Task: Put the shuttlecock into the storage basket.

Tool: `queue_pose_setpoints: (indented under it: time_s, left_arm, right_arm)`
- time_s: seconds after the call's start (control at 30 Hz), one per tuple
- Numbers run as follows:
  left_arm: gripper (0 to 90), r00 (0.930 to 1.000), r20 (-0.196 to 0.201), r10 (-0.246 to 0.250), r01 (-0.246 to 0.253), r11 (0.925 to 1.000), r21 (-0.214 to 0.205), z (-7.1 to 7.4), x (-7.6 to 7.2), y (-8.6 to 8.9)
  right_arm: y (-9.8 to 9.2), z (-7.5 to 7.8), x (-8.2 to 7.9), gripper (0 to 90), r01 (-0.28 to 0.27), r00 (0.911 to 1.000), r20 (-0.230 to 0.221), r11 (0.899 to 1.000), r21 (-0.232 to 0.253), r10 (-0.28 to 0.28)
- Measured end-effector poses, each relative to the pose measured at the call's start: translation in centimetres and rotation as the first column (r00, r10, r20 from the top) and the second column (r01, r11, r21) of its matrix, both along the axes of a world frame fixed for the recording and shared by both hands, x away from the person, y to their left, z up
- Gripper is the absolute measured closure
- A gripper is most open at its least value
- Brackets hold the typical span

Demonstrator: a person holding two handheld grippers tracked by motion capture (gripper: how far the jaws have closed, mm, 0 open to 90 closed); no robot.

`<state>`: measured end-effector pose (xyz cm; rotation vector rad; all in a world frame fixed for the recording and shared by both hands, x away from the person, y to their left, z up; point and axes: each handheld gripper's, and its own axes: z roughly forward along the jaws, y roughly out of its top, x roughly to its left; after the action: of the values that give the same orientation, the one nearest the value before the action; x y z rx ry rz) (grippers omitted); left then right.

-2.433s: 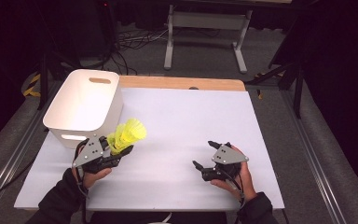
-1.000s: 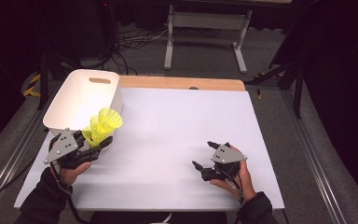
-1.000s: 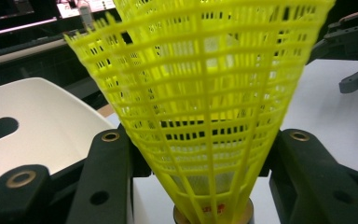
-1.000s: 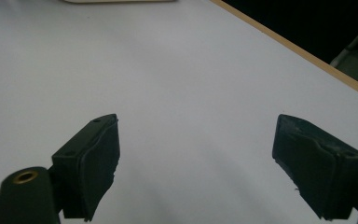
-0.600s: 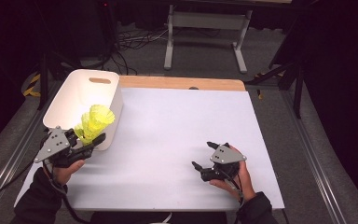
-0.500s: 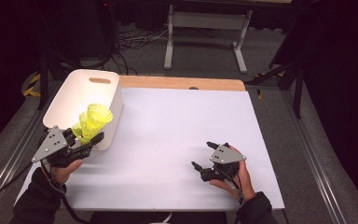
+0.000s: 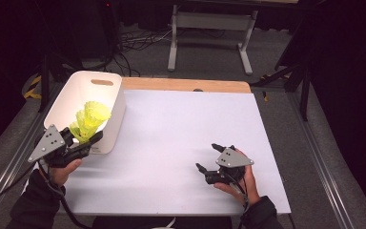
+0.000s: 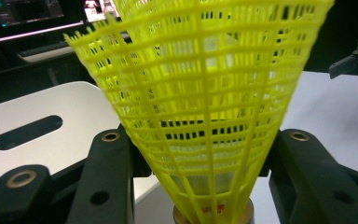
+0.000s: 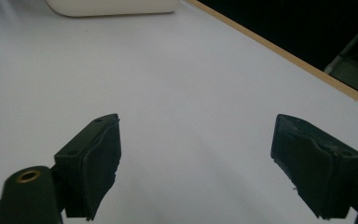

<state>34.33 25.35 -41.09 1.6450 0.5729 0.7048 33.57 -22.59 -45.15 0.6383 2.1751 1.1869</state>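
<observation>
The left tool (image 7: pixel 86 142) grips a yellow shuttlecock (image 8: pixel 205 107) over the white bin (image 7: pixel 76 93); red print on its base is unreadable. The right tool (image 9: pixel 196 168) gapes wide.

The left gripper (image 7: pixel 83 143), held in the left hand (image 7: pixel 63 168) at the table's near-left corner, points away from the person with its black jaws clamped on a yellow plastic mesh shuttlecock (image 7: pixel 89 119). The right gripper (image 7: pixel 208 157) rests low in the right hand (image 7: pixel 238 183) at the near right, aimed leftward, its jaws spread wide with nothing between them. Both dark-sleeved forearms enter from the near edge.
</observation>
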Motion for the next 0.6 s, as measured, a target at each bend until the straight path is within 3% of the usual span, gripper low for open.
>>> queue_pose_setpoints:
  time_s: [0.27, 0.6]
  left_arm:
    - [56.0, 0.9998, 0.006, 0.018, -0.018, 0.9992, 0.037, 1.1, 0.4, 0.2]
    - [56.1, 0.9998, -0.003, 0.02, -0.02, 0.9994, 0.028, 2.1, 1.3, 0.5]
  right_arm:
    - [0.0, -0.1, 0.1, 16.8, 0.007, 1.0, -0.002, 1.0, 0.002, -0.007]
    - [0.1, -0.2, 0.2, 16.7, 0.006, 0.9999, -0.014, 1.0, 0.002, -0.006]
